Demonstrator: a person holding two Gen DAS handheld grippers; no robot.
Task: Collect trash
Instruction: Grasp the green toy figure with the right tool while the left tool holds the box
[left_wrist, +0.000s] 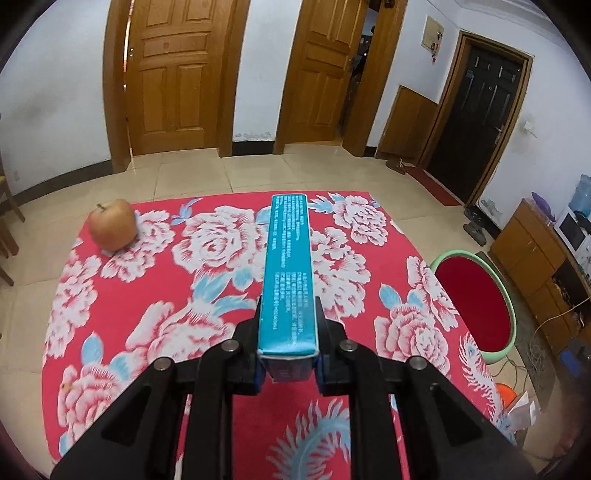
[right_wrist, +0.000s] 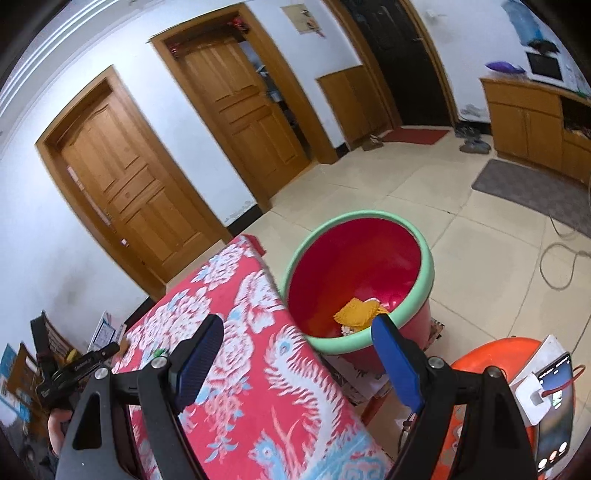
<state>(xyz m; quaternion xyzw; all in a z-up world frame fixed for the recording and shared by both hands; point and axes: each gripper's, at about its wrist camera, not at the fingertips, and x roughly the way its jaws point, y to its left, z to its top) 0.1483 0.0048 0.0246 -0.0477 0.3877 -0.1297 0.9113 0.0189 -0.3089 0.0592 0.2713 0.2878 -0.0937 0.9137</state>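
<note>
Pinching the near end of a long teal box (left_wrist: 288, 273), your left gripper (left_wrist: 289, 325) holds it above the flowered red tablecloth (left_wrist: 155, 295), its far end pointing to twelve o'clock. An apple (left_wrist: 113, 229) sits at ten o'clock. Your right gripper (right_wrist: 295, 354) stands spread with nothing between its blue pads (right_wrist: 397, 365) (table edge beneath), the red bin (right_wrist: 354, 266) at twelve o'clock holding yellow scraps (right_wrist: 360, 312).
</note>
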